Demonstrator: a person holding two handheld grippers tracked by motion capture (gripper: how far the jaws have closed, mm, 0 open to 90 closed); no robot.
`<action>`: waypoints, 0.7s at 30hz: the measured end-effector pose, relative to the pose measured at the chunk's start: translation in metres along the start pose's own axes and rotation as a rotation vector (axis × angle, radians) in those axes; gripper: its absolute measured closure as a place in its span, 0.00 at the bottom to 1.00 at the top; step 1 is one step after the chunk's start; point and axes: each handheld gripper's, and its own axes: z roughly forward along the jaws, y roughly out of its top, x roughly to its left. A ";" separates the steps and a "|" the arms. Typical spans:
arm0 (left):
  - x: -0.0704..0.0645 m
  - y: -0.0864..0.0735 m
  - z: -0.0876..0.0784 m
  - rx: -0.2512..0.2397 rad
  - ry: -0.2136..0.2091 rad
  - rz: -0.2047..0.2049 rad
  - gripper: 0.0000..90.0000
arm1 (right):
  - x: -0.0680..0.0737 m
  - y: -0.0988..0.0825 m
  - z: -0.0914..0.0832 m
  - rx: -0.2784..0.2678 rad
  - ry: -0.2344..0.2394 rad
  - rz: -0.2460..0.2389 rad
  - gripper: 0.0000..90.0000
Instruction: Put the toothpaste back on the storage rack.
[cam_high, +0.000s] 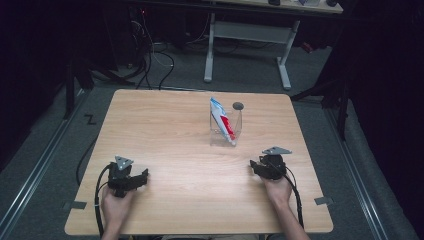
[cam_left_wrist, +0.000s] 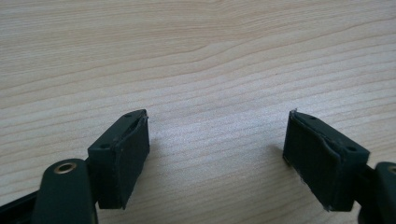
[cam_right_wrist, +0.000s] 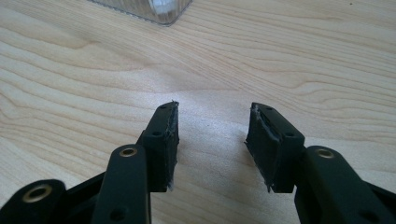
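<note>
A clear plastic box (cam_high: 226, 127) stands on the wooden table (cam_high: 170, 130), right of its middle, with a red, white and blue tube (cam_high: 221, 120) leaning inside it. A small dark round thing (cam_high: 238, 105) lies just behind the box. My left gripper (cam_high: 142, 176) rests near the front left of the table, a hand around it; in the left gripper view (cam_left_wrist: 217, 140) its jaws stand wide apart over bare wood. My right gripper (cam_high: 254, 166) sits at the front right, in front of the box; its jaws (cam_right_wrist: 212, 140) are partly apart with nothing between them. A corner of the box (cam_right_wrist: 154, 9) shows at the top.
Cables trail from both grippers over the table's front edge. Beyond the far edge stand the white legs of a desk (cam_high: 247, 45) and loose cables on a dark floor (cam_high: 160, 60). Bare wood lies between the two grippers.
</note>
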 end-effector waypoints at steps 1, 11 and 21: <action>0.000 0.000 0.000 0.000 0.000 0.000 0.26 | 0.001 0.000 0.001 0.001 0.000 -0.005 0.59; 0.000 0.000 0.000 0.000 0.000 0.000 0.26 | 0.004 0.000 0.004 0.005 -0.004 -0.014 0.58; 0.000 0.000 0.000 0.000 0.000 0.000 0.26 | 0.005 -0.003 0.005 -0.020 -0.009 -0.030 0.56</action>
